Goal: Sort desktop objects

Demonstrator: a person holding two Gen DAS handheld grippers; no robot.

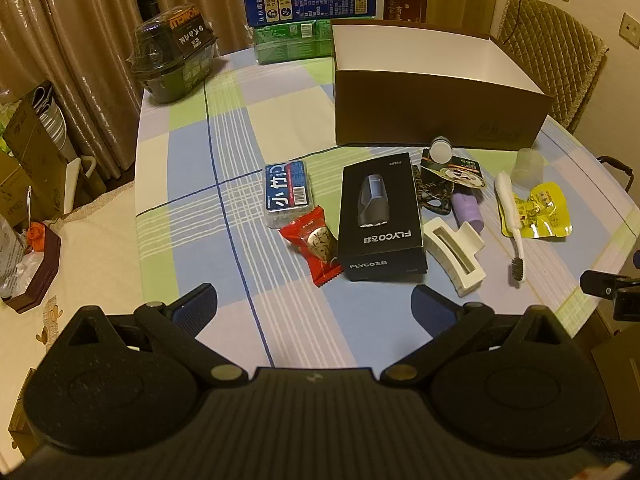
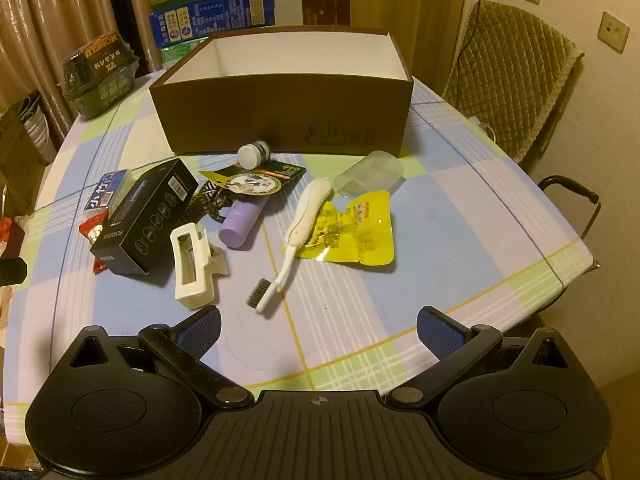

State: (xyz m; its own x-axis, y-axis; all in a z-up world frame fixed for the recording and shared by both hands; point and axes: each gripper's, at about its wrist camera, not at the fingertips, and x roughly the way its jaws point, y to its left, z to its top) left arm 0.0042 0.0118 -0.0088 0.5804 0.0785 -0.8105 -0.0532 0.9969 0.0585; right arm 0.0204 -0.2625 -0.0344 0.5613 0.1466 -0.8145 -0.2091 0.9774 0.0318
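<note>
The open brown box [image 2: 280, 120] stands at the far side of the table [image 2: 460, 240], empty as far as its white inside shows, and by my reading it is where the clutter lying just in front of it should go. Largest of the loose things is the black shaver carton [image 1: 380, 216]: stiff, probably light, best pinched across its narrow sides. The white hair claw [image 2: 192, 268] beside it is hard and smooth; take it across the body, not the springy teeth. The white toothbrush [image 2: 296, 232] is slim and rigid and lies partly over the yellow snack pouch [image 2: 352, 232], so grip its thick handle. The pouch is limp and slippery. The lilac tube [image 2: 240, 224] may roll. Both left tongs [image 1: 316, 304] and right tongs [image 2: 318, 326] hover spread wide, holding nothing.
</note>
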